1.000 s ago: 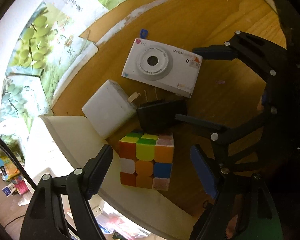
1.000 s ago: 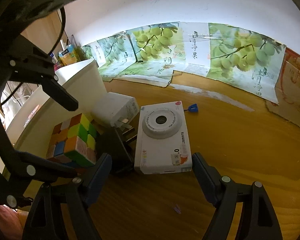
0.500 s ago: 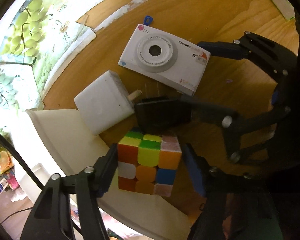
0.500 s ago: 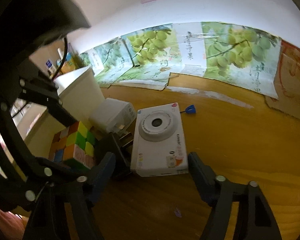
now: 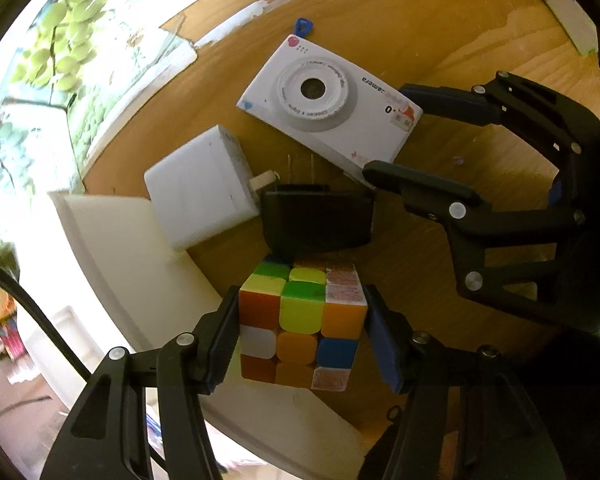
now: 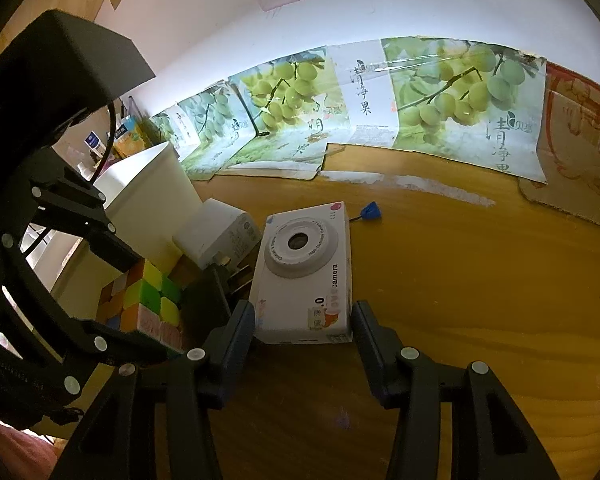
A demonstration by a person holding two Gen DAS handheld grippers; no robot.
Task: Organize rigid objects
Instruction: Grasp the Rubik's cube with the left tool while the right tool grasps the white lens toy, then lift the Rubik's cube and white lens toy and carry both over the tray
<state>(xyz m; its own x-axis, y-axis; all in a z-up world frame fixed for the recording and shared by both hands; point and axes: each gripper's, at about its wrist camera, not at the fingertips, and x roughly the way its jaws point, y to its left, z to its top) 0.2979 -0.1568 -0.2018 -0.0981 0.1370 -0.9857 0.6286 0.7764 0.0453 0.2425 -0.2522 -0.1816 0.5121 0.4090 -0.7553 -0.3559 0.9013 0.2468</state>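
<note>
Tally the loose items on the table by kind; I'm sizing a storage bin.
Puzzle cube: 1
White toy camera: 1
White charger: 1
Black charger: 1
Small blue piece: 1
Total: 5

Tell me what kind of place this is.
Probably a home room used as a makeshift workspace: a wooden tabletop set against a white wall, with flattened grape-print cartons lining its back edge and a white bin beside it.

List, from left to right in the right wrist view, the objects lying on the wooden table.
Multicoloured puzzle cube → white plug-in charger block → white toy camera with round lens ring → small blue plastic tab.
</note>
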